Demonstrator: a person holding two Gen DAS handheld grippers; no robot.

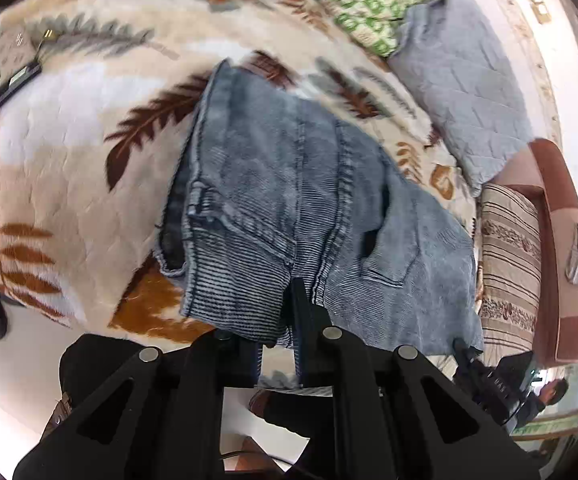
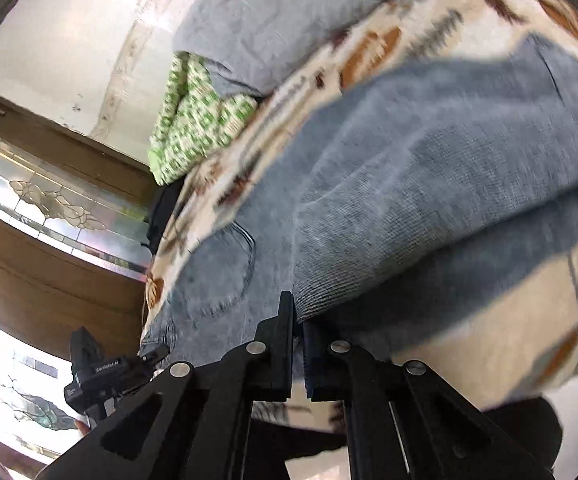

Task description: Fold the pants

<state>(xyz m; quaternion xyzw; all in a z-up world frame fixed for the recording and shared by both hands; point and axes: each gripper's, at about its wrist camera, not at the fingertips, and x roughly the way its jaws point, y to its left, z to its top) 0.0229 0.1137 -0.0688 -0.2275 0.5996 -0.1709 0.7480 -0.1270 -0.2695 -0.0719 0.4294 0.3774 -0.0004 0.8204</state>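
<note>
Both tongs, left (image 1: pixel 285 312) and right (image 2: pixel 297 320), are closed on the pants (image 1: pixel 289 184) edge over the bed (image 1: pixel 69 120) (a fold seems underway); next, probably lay it flat.

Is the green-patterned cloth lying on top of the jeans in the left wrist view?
No, the green-patterned cloth sits apart from the jeans, far up the bed.

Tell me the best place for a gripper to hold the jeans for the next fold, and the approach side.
Probably the near ribbed edge of the jeans, approached from the bed's near side. It is a thick, layered rim hanging toward the cameras, easy to pinch. The left gripper and right gripper already clamp that edge, while the far end lies flat on the leaf-print blanket.
</note>
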